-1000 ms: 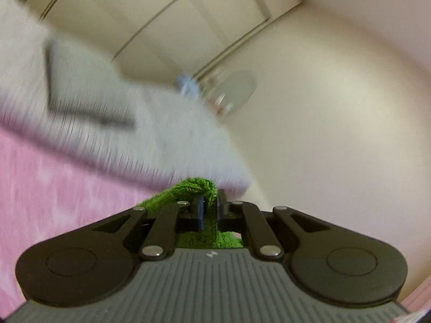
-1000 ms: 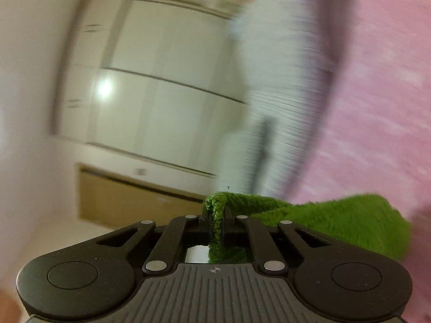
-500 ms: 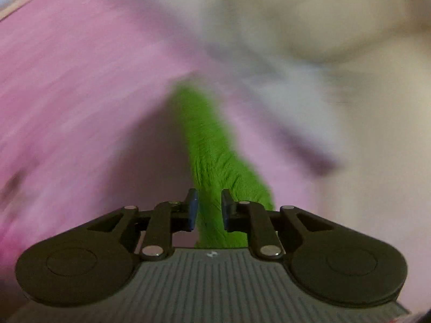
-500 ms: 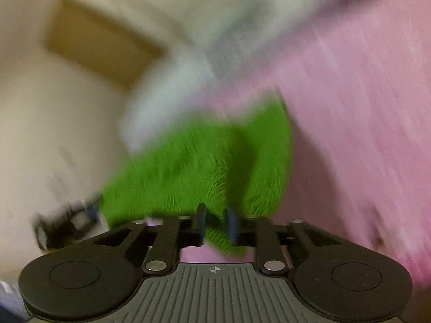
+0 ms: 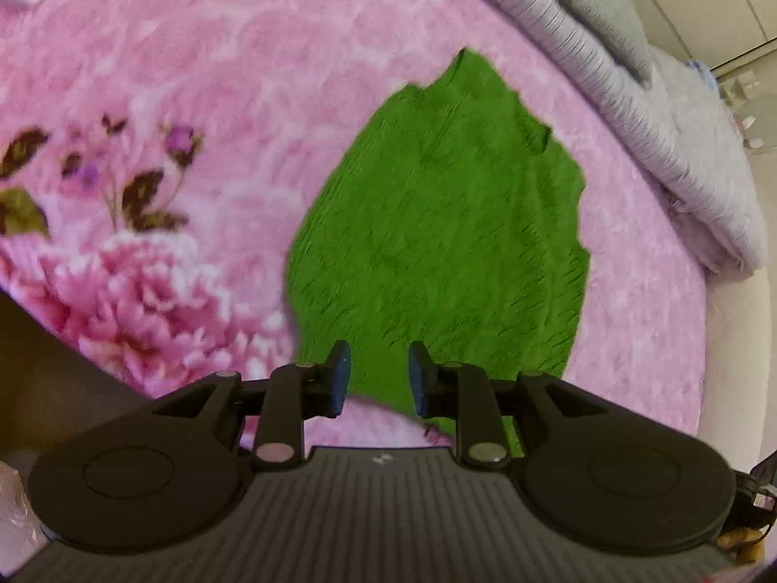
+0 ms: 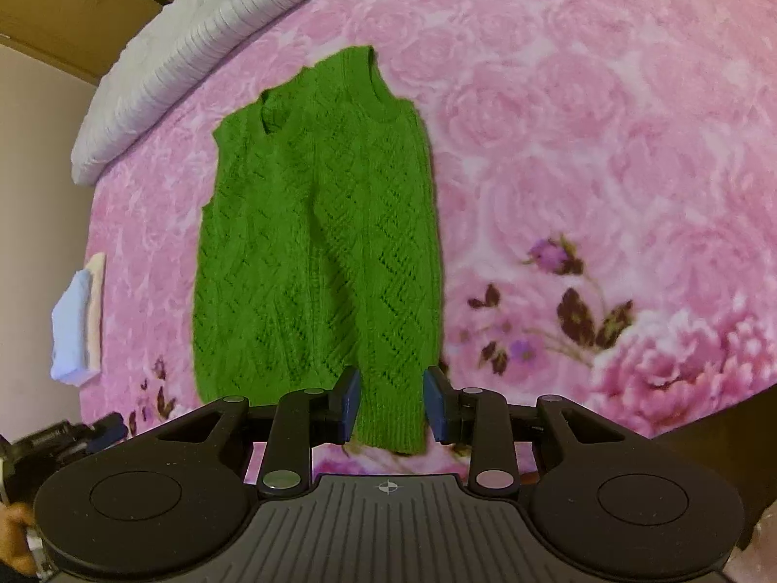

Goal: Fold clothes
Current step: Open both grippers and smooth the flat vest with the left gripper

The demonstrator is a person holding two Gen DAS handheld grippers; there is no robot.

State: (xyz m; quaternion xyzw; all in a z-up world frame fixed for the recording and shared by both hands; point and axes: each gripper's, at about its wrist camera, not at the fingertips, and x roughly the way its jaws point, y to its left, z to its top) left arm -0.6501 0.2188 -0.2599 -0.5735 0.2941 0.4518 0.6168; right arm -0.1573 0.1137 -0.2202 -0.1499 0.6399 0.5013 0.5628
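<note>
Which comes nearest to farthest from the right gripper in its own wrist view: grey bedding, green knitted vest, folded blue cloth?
1. Green knitted vest, hem between the right gripper fingers.
2. Folded blue cloth, left edge.
3. Grey bedding, far upper left.

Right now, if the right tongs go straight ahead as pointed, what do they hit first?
Most likely the green knit vest: its hem lies between the open right tongs, on the pink blanket. How high the tongs are above it is unclear.

Below my claws a bed is covered by a pink floral blanket (image 6: 607,121). A green knitted vest (image 6: 315,252) lies flat on it at centre frame. A grey bolster (image 6: 160,73) runs along the upper left, and folded blue and cream cloths (image 6: 77,325) sit at the left edge.
</note>
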